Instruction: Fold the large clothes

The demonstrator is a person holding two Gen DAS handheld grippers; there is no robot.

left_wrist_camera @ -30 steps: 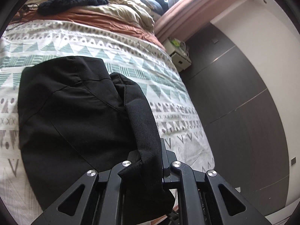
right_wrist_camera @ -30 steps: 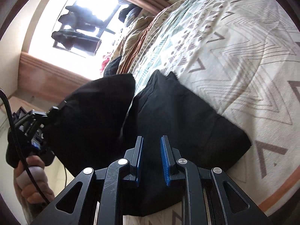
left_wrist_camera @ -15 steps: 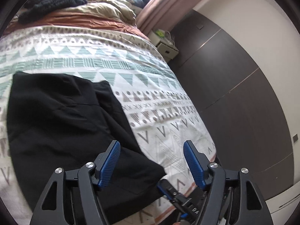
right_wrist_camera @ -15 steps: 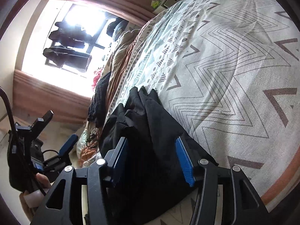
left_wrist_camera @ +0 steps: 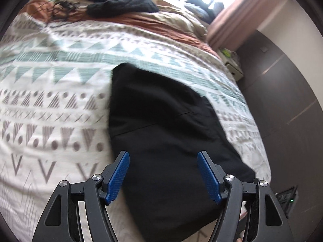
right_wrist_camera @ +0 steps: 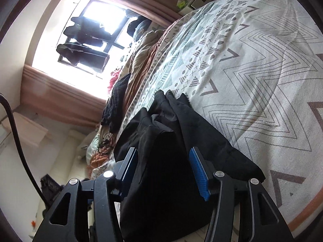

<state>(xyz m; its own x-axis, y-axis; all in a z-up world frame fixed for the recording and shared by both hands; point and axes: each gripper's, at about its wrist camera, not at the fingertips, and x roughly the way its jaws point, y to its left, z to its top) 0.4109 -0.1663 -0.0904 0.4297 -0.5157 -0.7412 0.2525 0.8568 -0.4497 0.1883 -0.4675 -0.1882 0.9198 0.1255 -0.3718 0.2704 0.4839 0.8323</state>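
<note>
On the patterned bed cover, near the foot edge: black garment, partly folded, lower end hanging over that edge. Left tongs spread wide above it, holding nothing; right tongs likewise wide and empty. Risk, as a judgement: overhanging cloth sliding off the bed if tugged outward, and layers bunched at the far end in the right view slipping apart under a one-layer pinch. Plenty of bare cover beside the garment; dark knit pile well apart near the window.

A dark knit garment lies on the patterned bedspread.
</note>
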